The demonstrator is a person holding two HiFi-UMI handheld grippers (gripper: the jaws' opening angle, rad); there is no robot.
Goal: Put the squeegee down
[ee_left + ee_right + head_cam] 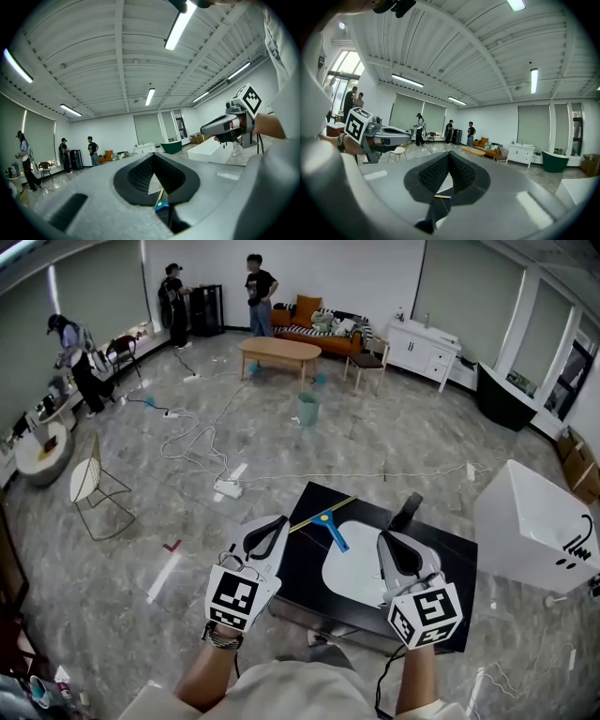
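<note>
The squeegee (328, 526), with a blue handle and a long yellow-edged blade, lies flat on the black table (450, 554), just left of a white mat (356, 568). My left gripper (277, 523) hovers at the table's left edge, just left of the squeegee. Its jaws are shut with nothing between them. My right gripper (388, 540) hangs over the white mat, right of the squeegee, also shut and empty. In the left gripper view the squeegee (161, 204) peeks out below the closed jaws (153, 155). The right gripper view shows the yellow blade (442, 196) under its closed jaws (449, 153).
A white box (534, 531) stands to the right of the table, and a black object (408, 512) sits at the table's far edge. Cables and a power strip (227, 489) lie on the floor beyond. A wire chair (94, 488) stands at left. Several people are far off.
</note>
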